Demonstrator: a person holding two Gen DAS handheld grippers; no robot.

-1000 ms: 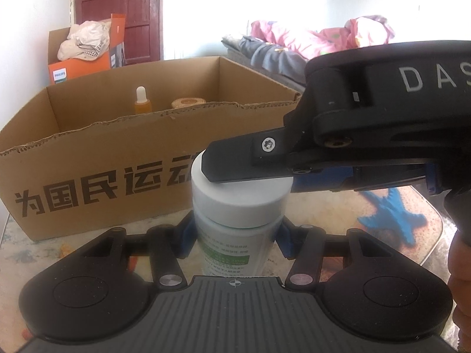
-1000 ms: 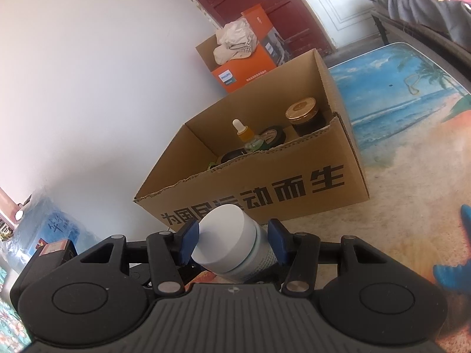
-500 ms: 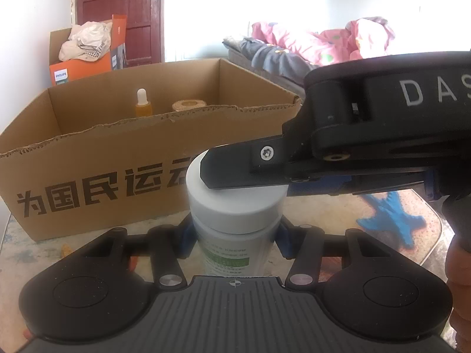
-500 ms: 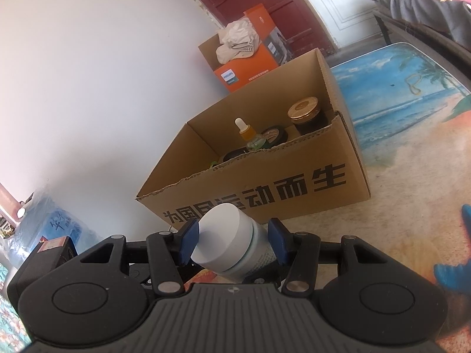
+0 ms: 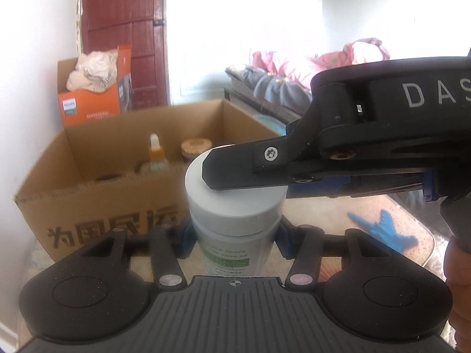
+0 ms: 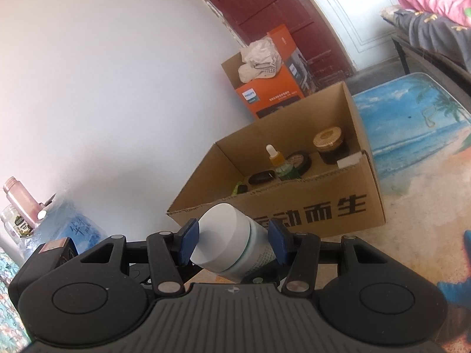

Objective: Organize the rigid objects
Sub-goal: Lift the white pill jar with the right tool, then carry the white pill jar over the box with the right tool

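A white bottle [image 5: 235, 206] with a wide white cap and a green label is held by both grippers. My left gripper [image 5: 232, 235] is shut on its body. My right gripper [image 6: 232, 242] is shut on its cap and upper body; its black finger crosses the cap in the left wrist view [image 5: 250, 167]. The bottle [image 6: 229, 241] is lifted in front of an open cardboard box [image 6: 323, 206]. The box [image 5: 97, 206] holds a dropper bottle [image 6: 275, 158], a gold-lidded jar [image 6: 329, 144] and a round tin [image 6: 298, 160].
A blue plastic toy [image 5: 382, 229] lies on the beach-print table [image 6: 412, 135] to the right. An orange Philips box [image 6: 273, 88] with cloth on top stands behind, by a red door. Bottles [image 6: 20, 206] stand at the far left. A bed with clothes [image 5: 294, 82] is behind.
Both grippers have risen with the bottle, so more of the box's inside shows. Both grips are unchanged.
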